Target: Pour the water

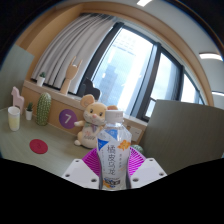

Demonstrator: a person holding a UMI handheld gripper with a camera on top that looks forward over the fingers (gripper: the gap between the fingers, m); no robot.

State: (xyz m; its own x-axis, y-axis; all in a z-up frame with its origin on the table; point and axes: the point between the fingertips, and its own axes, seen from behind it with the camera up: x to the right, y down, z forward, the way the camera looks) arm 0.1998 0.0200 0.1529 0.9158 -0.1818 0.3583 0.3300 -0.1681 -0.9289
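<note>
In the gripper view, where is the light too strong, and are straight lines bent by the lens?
Gripper view: the window is overexposed, nearly white; its frames and the curtain curve strongly, a wide-angle effect. The bottle, between the gripper fingers, is lit from behind, so its front looks dimmer. The plush toy beyond it looks slightly soft.

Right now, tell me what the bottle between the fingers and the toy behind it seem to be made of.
The bottle, held in the tool with a finger at each side, looks like clear, glossy plastic: light shows through its upper part, and a printed label wraps its body. The toy looks like soft plush fabric with a matte, fuzzy surface and rounded stuffed ears. Both are judged by look only.
</note>
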